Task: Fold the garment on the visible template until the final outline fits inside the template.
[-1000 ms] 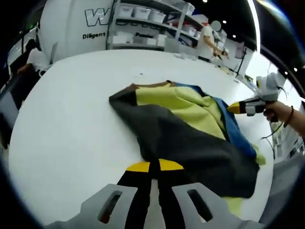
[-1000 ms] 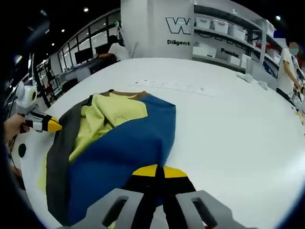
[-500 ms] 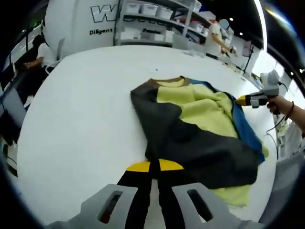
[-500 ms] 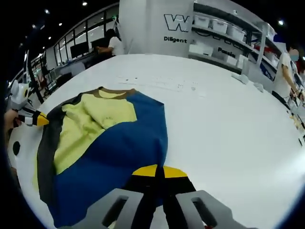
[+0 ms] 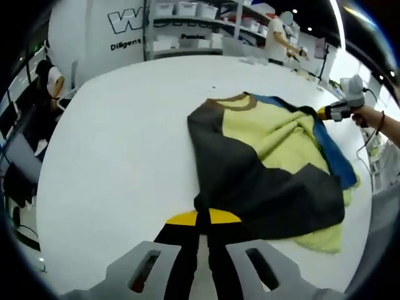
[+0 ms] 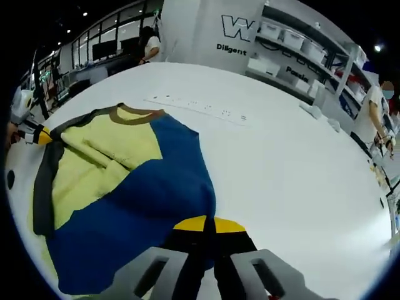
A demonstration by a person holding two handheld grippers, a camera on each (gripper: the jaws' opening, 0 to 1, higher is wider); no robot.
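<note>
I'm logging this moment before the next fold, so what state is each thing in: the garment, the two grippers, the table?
garment: lying on the table, partly spread, yellow middle rumpled, dark and blue panels on either side.
left gripper: jaws closed on the dark panel's edge.
right gripper: jaws closed on the blue panel's edge.
table: white, bearing the garment; no template outline I can make out.
</note>
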